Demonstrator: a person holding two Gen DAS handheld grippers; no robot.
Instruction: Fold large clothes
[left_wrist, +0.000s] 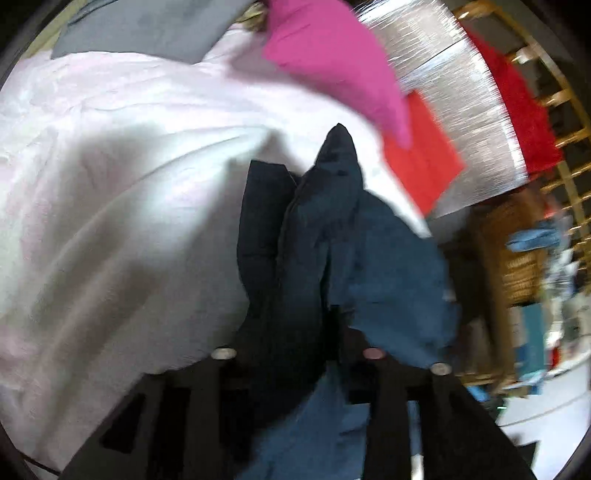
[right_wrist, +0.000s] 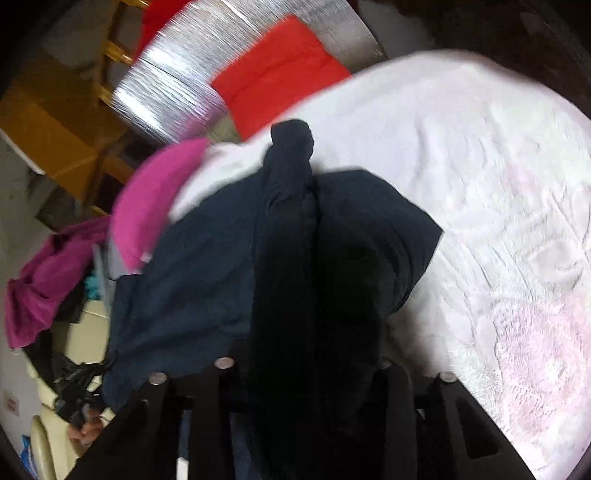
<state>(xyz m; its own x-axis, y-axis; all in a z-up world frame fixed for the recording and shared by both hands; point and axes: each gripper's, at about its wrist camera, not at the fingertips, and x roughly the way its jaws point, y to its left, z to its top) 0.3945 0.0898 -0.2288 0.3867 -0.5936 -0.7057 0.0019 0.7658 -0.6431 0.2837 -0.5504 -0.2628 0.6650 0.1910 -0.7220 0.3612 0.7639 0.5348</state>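
Left wrist view: the left claw (left_wrist: 295, 266) is clamped on a bunched edge of the navy garment (left_wrist: 388, 266), fabric rising in a peak between its fingers and spilling right, held above the white bed (left_wrist: 110, 184); a pink cloth (left_wrist: 332, 55) and a red one (left_wrist: 421, 155) lie farther off. Right wrist view: the right claw (right_wrist: 306, 236) grips another bunch of that garment (right_wrist: 192, 266), which drapes left and near over the bed (right_wrist: 480, 184). This looks like the pick-up-and-spread step. Next, I'd say, the hands draw apart and lay it flat on the bed.
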